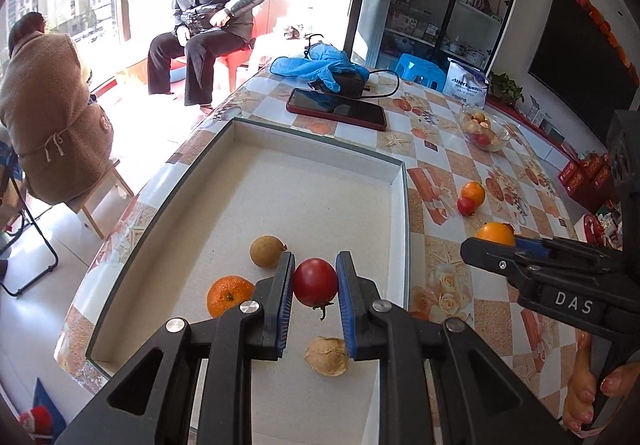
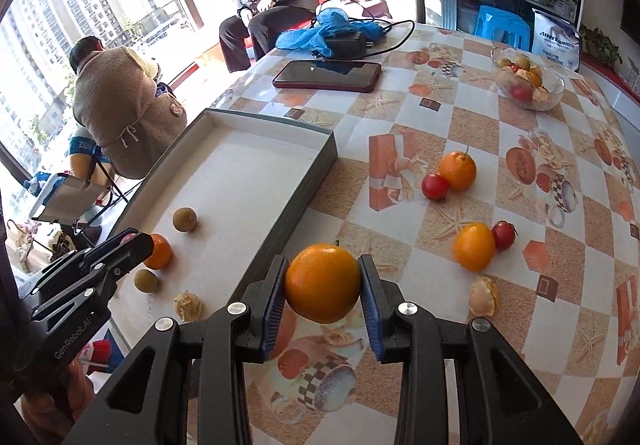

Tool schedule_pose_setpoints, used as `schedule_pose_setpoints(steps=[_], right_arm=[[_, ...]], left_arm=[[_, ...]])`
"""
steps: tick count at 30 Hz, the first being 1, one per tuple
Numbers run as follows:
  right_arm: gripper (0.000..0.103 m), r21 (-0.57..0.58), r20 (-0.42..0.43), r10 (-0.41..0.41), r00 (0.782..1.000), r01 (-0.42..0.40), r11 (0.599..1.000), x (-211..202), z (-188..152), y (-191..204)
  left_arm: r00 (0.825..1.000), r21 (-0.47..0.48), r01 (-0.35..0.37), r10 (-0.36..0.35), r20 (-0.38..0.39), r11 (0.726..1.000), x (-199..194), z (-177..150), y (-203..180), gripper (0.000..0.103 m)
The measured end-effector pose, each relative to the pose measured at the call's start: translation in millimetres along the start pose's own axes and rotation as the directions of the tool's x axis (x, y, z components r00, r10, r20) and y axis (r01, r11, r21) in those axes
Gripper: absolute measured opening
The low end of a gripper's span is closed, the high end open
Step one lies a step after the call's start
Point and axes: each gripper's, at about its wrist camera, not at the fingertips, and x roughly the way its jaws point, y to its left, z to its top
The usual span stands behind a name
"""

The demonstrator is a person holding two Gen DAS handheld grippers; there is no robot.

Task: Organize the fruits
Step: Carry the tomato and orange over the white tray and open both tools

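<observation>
Blue-padded jaws of the left gripper point(image 1: 315, 299) clench a small round red tomato point(image 1: 315, 282) with a dark stem, held above the pale floor of the shallow white rectangular tray with a grey rim point(image 1: 401, 205). Just below it in the left wrist view a cracked beige husk point(image 1: 326, 355) lies on the tray floor. Left of the gripper an orange mandarin with a green stem scar point(image 1: 229, 295) rests in the tray, and a little farther in sits a round brown longan point(image 1: 267, 251).

Over at the right gripper point(image 2: 323, 299), the pads press both sides of a large smooth orange point(image 2: 322, 282), carried above the patterned tablecloth point(image 2: 480, 133) just beside the tray's near right wall. On the cloth to its right a second orange point(image 2: 474, 247) touches a small red tomato point(image 2: 503, 234), with a torn piece of peel point(image 2: 484, 295) nearby. Farther back a third orange point(image 2: 457, 170) sits against another red tomato point(image 2: 435, 186).

Beyond these, a clear glass bowl of mixed fruit point(image 2: 528, 83) stands near the far right edge, a dark phone in a red case point(image 2: 327, 75) lies flat, and a blue cloth point(image 2: 304, 35) covers a black charger. Two seated people are by the window.
</observation>
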Motion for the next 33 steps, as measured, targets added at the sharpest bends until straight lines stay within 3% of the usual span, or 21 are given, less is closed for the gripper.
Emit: schedule_pose_setpoints(steps=[8,18,19,21,23,24,26,27,28,33], right_arm=[[0.037,-0.059,-0.054,0.063,0.997,-0.066,0.996,39,20,43],[0.037,-0.097,-0.102,0.092,0.991,-0.102,0.99,65,18,62],[0.037,-0.101,-0.107,0.1,0.989,-0.11,0.989,66,17,63],[0.037,-0.102,-0.105,0.093,0.99,-0.104,0.989,66,18,61],[0.037,-0.085,-0.108,0.101,0.989,-0.11,0.99,65,19,57],[0.037,-0.072,-0.105,0.11,0.988,-0.118,0.99,63,20,53],[0.057,-0.054,-0.085,0.114,0.99,-0.119,0.991,56,20,47],[0.077,-0.049,-0.063,0.109,0.992,-0.112,0.992,51,20,43],[0.091,-0.044,-0.04,0.105,0.994,-0.106,0.993,46,20,40],[0.092,-0.017,0.034,0.045,0.998,-0.045,0.999,18,15,18]], left_arm=[[0.998,-0.045,-0.048,0.046,-0.042,0.998,26,5,23,0.023],[0.995,-0.05,-0.081,0.078,-0.062,0.996,41,-3,35,0.027],[0.994,-0.051,-0.09,0.087,-0.06,0.995,41,-3,35,0.031],[0.992,-0.068,-0.118,0.114,-0.059,0.991,40,-4,39,0.05],[0.99,-0.106,-0.134,0.129,-0.054,0.985,38,-5,46,0.08],[0.991,-0.127,-0.128,0.124,-0.041,0.984,35,-6,49,0.082],[0.992,-0.147,-0.126,0.125,-0.021,0.981,29,-6,51,0.082],[0.992,-0.147,-0.128,0.128,-0.016,0.981,27,-6,50,0.082],[0.992,-0.143,-0.129,0.129,-0.01,0.981,25,-6,47,0.082],[0.995,-0.086,-0.097,0.1,0.028,0.992,10,-4,18,0.083]])
